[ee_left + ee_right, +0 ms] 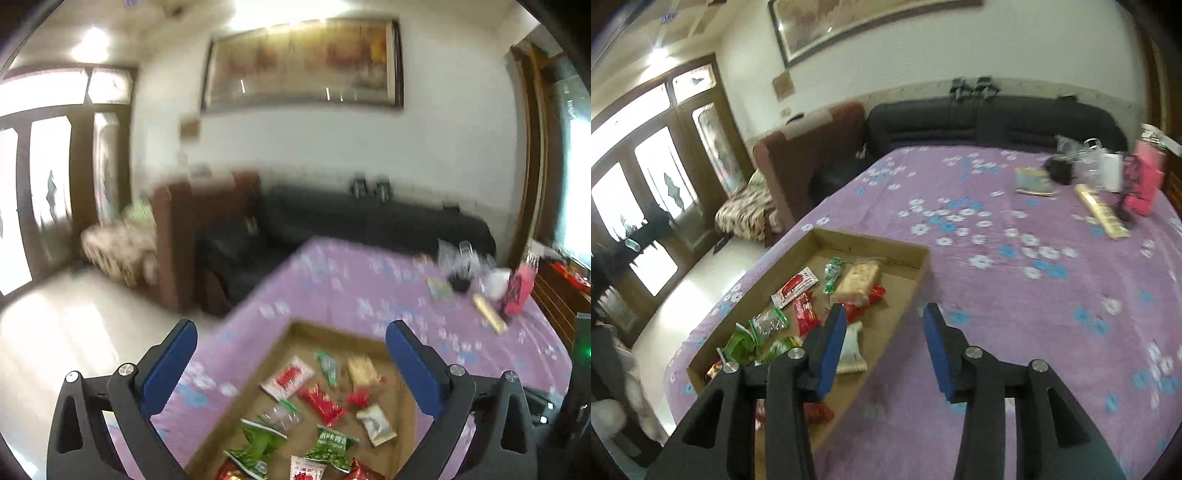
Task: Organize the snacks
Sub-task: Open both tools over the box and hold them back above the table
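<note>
Both my grippers hang empty with jaws spread, the left gripper [291, 363] above the cardboard tray [919, 254] and the right gripper [884, 347] over its right edge. Snack packets [321, 402] lie loose inside, the nearest ones cut off by my fingers. Motion blur smears the far clutter [1108, 184] on the purple bedspread [1015, 295] beyond reading.

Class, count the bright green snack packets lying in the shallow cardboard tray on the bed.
3, possibly more hidden: a slim green packet at the far end of the shallow cardboard tray, a crumpled green bag near left, and a green bag with white lettering near centre.
</note>
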Tool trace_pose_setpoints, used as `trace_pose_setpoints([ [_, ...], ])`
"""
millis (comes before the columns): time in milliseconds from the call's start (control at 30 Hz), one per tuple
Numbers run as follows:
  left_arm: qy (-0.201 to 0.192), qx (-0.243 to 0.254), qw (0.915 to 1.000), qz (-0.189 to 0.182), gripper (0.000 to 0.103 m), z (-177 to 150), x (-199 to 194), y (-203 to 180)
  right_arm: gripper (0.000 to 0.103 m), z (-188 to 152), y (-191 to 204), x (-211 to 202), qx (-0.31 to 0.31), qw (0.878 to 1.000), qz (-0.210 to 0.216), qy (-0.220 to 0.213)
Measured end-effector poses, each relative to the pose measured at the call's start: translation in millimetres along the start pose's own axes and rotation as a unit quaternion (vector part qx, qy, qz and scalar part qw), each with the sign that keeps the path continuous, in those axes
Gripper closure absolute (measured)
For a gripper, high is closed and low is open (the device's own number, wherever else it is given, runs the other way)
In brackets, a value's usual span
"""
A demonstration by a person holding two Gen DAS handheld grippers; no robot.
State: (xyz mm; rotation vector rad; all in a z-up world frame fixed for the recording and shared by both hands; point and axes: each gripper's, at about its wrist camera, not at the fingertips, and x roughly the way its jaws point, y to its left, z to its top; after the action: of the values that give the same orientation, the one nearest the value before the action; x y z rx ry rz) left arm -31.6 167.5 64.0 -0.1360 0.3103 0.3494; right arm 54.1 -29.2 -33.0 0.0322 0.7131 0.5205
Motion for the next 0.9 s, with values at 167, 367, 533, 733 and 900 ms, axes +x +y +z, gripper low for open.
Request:
trace_pose_setpoints([
  [167, -0.027, -0.003, 0.9996, -0.007, 0.0, -0.2, -39.7, -8.3, 0.059, -26.8, -13.2, -40.7, 0.032, 0.999, 0.0, -0.032],
  [367, -0.011, 0.036, 0.9988, 0.032, 0.0, -12.1, -66.7, -25.7, 0.051, -48.8, -4.1, -77.1, 0.0, 0.998, -0.015, -0.062],
  [533, 0.029, 0.057, 0.9974, 0.035, 0.0, -23.7, -65.5, -38.9, 0.048, -59.1, 2.9, -102.8, -0.017, 0.996, -0.011, -0.084],
  [733, 0.048, 0.076, 0.9956, 0.029, 0.0, -30.0, -68.8, -48.0, 0.043, -62.6, 8.9, -110.6, -0.028, 0.996, -0.007, -0.09],
  [900, 0.063, 0.074, 0.9949, 0.027, 0.0, -34.8, -60.2, -45.4, 0.042, -67.0, 13.5, -99.9, -0.034, 0.997, -0.004, -0.073],
])
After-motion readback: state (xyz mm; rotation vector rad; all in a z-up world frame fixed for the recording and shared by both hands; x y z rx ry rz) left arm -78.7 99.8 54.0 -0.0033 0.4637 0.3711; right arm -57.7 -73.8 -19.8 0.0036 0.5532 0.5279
